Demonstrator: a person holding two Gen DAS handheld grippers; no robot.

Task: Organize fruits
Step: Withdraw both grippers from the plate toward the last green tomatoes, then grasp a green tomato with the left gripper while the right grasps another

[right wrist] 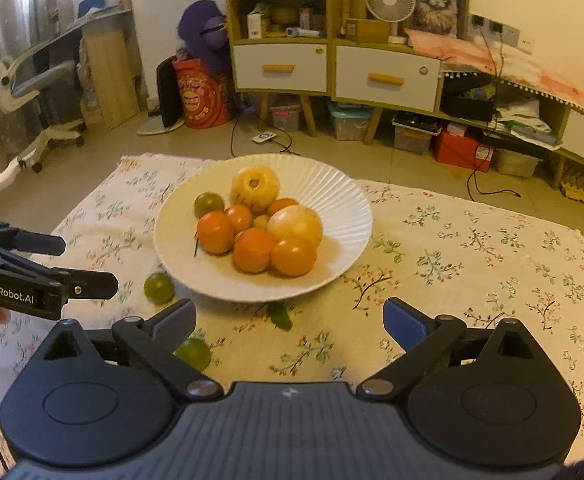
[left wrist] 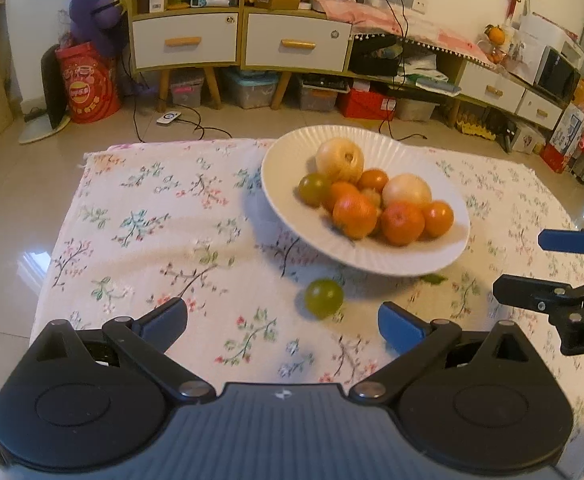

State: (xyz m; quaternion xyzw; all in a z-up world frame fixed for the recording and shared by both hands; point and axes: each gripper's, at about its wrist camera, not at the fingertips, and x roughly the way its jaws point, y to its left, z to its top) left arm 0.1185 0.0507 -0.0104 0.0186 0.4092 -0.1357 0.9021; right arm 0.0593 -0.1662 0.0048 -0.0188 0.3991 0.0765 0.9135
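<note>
right wrist view had the right claw (right wrist: 290,318) spread wide with nothing between its blue pads, angled down at the floral cloth (right wrist: 471,264). just under its left finger (right wrist: 172,320) lay one green fruit (right wrist: 192,354), half hidden, and a little farther ahead to the left sat a second green fruit (right wrist: 158,288), just beside the rim of the white plate (right wrist: 343,200). these two looked like the strays still to be gathered, which likely explained the wide jaws. straight ahead the plate held the piled orange fruits (right wrist: 254,255) and two pale yellow ones (right wrist: 255,188), already collected. the left claw (left wrist: 283,322) was also spread and empty, with a green fruit (left wrist: 323,298) just ahead between its fingers, near the plate's closest edge. beyond stood the cabinet drawers (right wrist: 385,72).
</note>
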